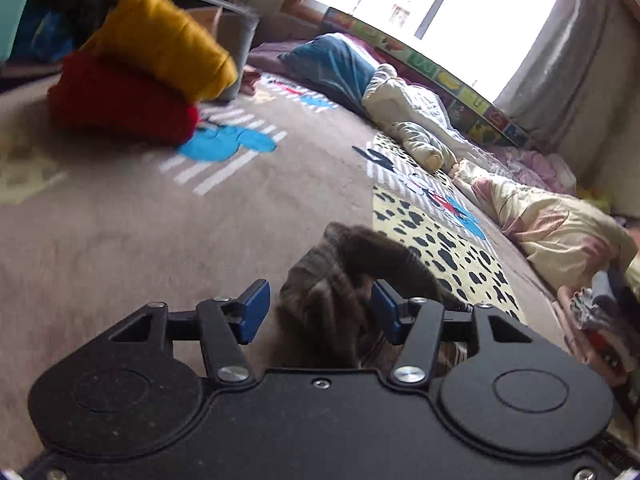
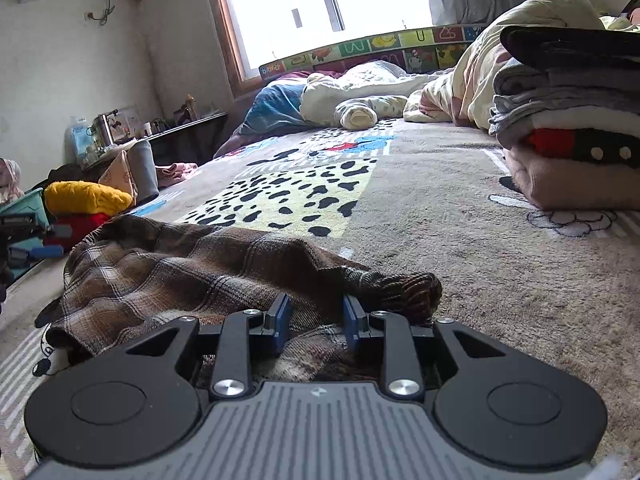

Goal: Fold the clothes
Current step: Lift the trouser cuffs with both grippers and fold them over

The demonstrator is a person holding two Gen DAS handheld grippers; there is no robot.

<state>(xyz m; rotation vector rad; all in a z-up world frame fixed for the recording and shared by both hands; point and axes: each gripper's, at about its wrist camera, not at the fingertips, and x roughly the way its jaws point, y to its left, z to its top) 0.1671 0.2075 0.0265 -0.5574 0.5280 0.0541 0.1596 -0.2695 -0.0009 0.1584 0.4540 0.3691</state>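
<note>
I see the crumpled brown plaid flannel garment (image 2: 192, 276) lying on the patterned bed blanket (image 2: 460, 240); my left hand-held gripper (image 1: 318, 310) and right hand-held gripper (image 2: 314, 322) both gape apart around its folds

A brown plaid garment (image 2: 192, 280) with a ribbed dark-brown cuff lies crumpled and partly bunched on the patterned bed blanket (image 2: 500, 280), one rumpled end raised in the left wrist view (image 1: 344, 280).

both wrist views sit low over the blanket (image 2: 460, 220), close behind the plaid garment (image 1: 320, 300) (image 2: 192, 272), facing the far window (image 1: 432, 4) (image 2: 280, 4); both share the yellow cushion (image 1: 160, 40) (image 2: 86, 198).
</note>
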